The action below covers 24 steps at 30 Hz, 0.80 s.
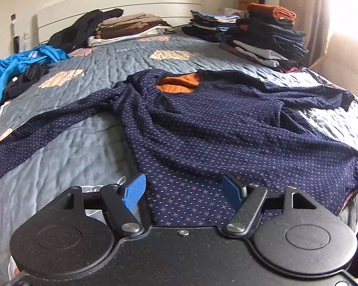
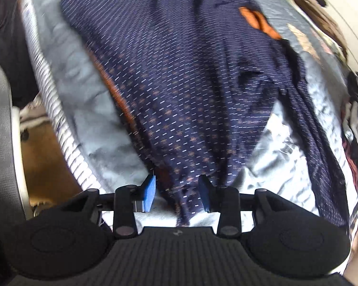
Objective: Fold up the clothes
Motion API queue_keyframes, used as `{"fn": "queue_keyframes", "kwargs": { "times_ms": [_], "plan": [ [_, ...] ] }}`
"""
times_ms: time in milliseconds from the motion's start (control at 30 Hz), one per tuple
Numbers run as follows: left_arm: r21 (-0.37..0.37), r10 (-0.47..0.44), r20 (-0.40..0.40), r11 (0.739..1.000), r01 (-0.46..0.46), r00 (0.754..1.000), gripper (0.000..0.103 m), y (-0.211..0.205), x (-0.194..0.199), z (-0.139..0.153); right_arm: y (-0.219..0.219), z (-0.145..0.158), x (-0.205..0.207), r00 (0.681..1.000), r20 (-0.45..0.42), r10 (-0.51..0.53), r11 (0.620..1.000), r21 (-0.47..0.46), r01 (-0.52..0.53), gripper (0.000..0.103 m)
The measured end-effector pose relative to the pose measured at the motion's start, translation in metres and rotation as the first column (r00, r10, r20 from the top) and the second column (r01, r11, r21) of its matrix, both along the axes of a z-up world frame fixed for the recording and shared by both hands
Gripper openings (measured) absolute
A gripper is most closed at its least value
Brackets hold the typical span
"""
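quilted grey bedding (image 1: 66,147) fills both views, with folded stacks (image 1: 262,38) at the far end. the left gripper (image 1: 182,191) hovers wide open and empty over the hem of the navy dotted top (image 1: 202,128). the right gripper (image 2: 176,194) is partly open, a bunched corner of the top (image 2: 179,83) between its pads (image 2: 149,191), apparently loose rather than pinched. the top lies spread on the bed, 2 sleeves out. it looks light, soft and limp, likely to sag and wrinkle; hem corners and shoulders seem the best holds.

No text or label is legible in either view
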<state>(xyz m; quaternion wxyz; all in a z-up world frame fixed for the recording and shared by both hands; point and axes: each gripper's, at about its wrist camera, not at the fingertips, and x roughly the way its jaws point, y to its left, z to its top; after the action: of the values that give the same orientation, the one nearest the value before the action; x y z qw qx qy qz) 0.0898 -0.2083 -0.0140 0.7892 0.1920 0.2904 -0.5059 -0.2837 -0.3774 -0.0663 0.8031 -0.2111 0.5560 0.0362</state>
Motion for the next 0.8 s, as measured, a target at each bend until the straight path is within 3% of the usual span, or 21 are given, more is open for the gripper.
{"fn": "queue_keyframes", "kwargs": {
  "times_ms": [67, 100, 333, 433, 567, 700, 767, 800],
  "plan": [
    [0.002, -0.014, 0.001, 1.000, 0.014, 1.000, 0.070, -0.003, -0.003, 0.000, 0.000, -0.002, -0.001, 1.000, 0.017, 0.001, 0.999, -0.035, -0.001, 0.005],
    [0.002, -0.021, 0.002, 1.000, 0.021, 1.000, 0.070, -0.005, -0.005, 0.000, 0.000, -0.001, -0.002, 1.000, 0.025, -0.001, 0.999, -0.054, 0.002, 0.004],
    [0.005, -0.051, 0.005, 0.999, 0.051, 0.999, 0.070, -0.013, -0.012, 0.000, 0.001, 0.033, -0.033, 0.993, 0.108, 0.048, 0.992, -0.123, -0.034, 0.003],
    [0.006, -0.059, 0.005, 0.998, 0.059, 0.998, 0.070, -0.015, -0.014, 0.000, 0.001, 0.034, -0.040, 0.995, 0.070, 0.071, 0.988, -0.142, -0.060, 0.003],
    [0.006, -0.067, 0.005, 0.998, 0.067, 0.998, 0.070, -0.018, -0.016, 0.000, -0.006, 0.012, -0.033, 0.999, -0.030, 0.029, 0.991, -0.126, -0.033, 0.004],
    [-0.001, -0.071, 0.002, 0.997, 0.071, 0.997, 0.070, -0.018, -0.017, 0.001, -0.022, 0.006, -0.022, 0.994, -0.094, -0.056, 0.998, 0.012, 0.058, 0.008],
    [-0.004, -0.072, -0.001, 0.997, 0.072, 0.997, 0.070, -0.018, -0.017, 0.002, -0.035, 0.021, -0.019, 0.991, -0.065, -0.115, 0.989, 0.090, 0.121, 0.015],
    [-0.004, -0.073, -0.001, 0.997, 0.073, 0.997, 0.070, -0.018, -0.017, 0.002, -0.043, 0.031, -0.018, 0.988, -0.035, -0.152, 0.981, 0.120, 0.155, 0.026]
  ]
}}
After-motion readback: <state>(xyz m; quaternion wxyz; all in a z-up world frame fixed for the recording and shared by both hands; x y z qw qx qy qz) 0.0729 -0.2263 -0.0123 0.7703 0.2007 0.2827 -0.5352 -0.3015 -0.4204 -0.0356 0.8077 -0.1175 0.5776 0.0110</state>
